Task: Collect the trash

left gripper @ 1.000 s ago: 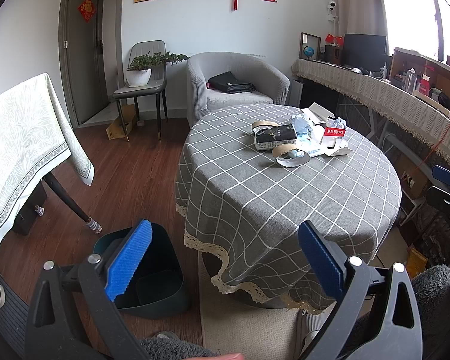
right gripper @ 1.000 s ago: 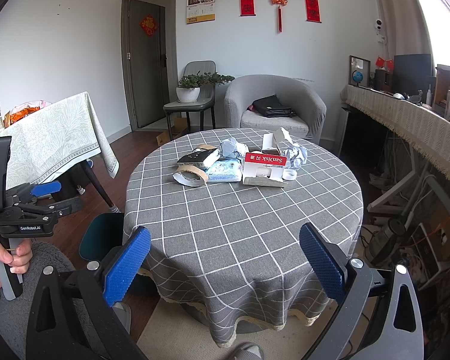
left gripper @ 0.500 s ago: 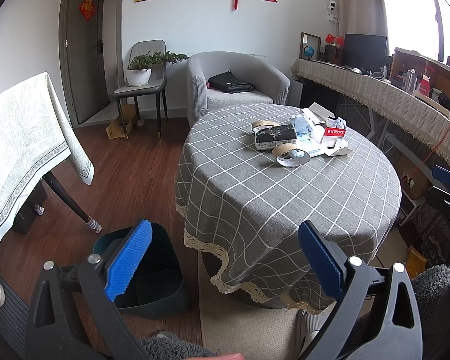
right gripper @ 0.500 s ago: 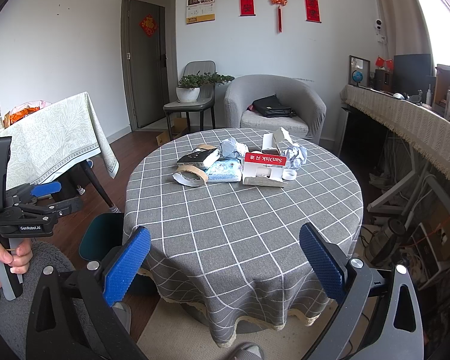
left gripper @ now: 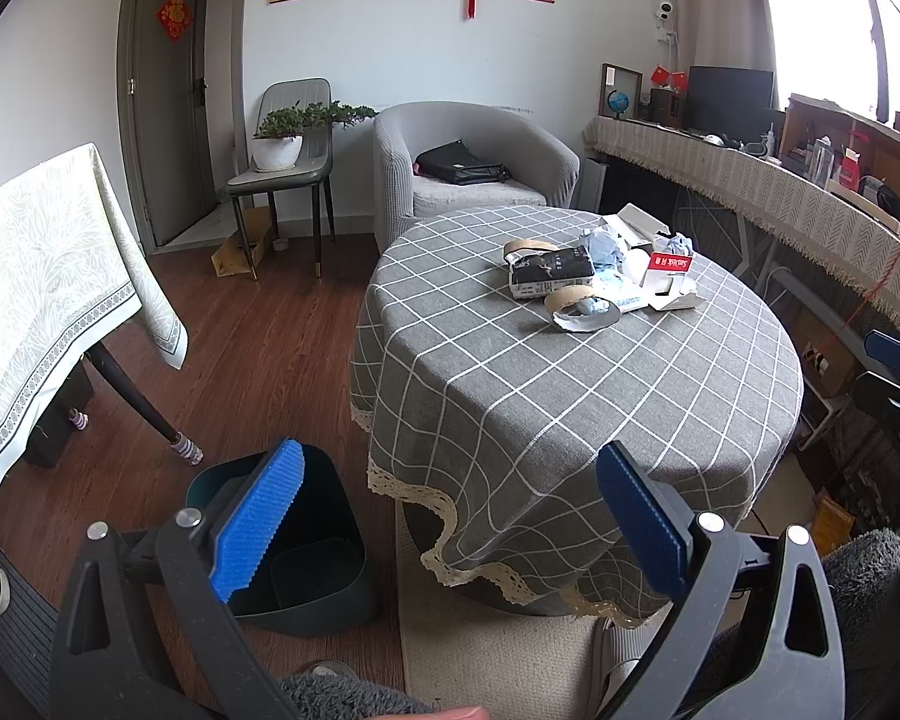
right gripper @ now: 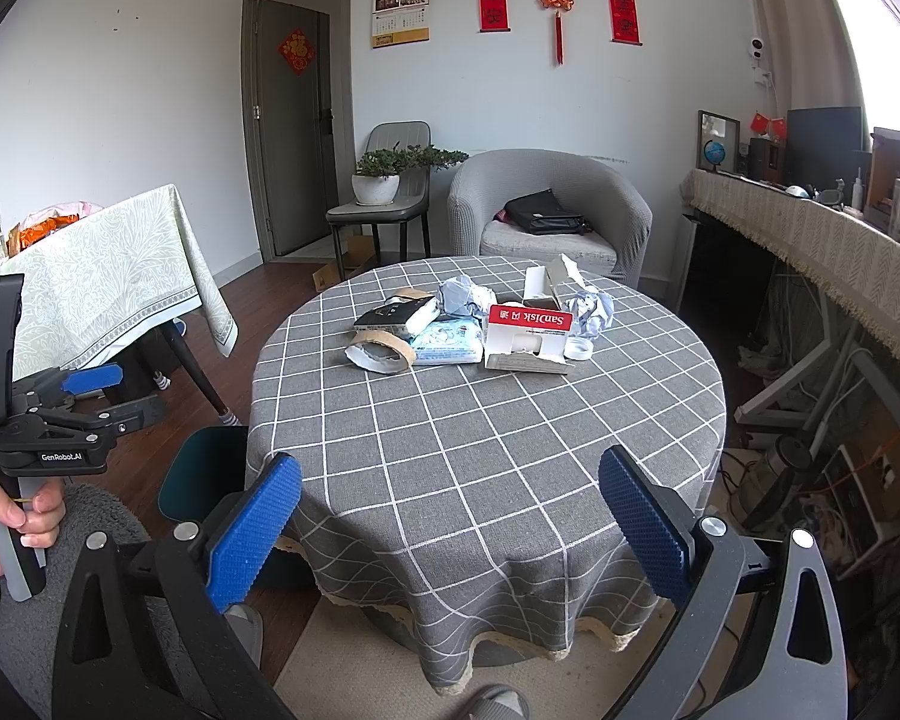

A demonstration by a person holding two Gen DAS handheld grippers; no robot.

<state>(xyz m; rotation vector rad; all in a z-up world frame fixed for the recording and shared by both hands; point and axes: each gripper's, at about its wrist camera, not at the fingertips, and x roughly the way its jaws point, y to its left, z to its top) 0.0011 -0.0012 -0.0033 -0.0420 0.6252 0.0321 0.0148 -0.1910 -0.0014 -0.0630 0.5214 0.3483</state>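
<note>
Nothing shifted over the last second: no trash lifted, task not yet begun. Left gripper (left gripper: 450, 516) spread wide and empty, held low near the table edge. Right gripper (right gripper: 450, 528) likewise spread, empty, well short of the pile. Trash heaped on the far side of the round table (right gripper: 510, 450): SanDisk box (right gripper: 528, 333), crumpled paper (right gripper: 591, 309), tape roll core (right gripper: 384, 351), black packet (left gripper: 549, 270). Left view alone shows the open teal bin (left gripper: 312, 546) on the floor beside the table; right view alone shows a hand (right gripper: 6, 522) gripping the left handle.
</note>
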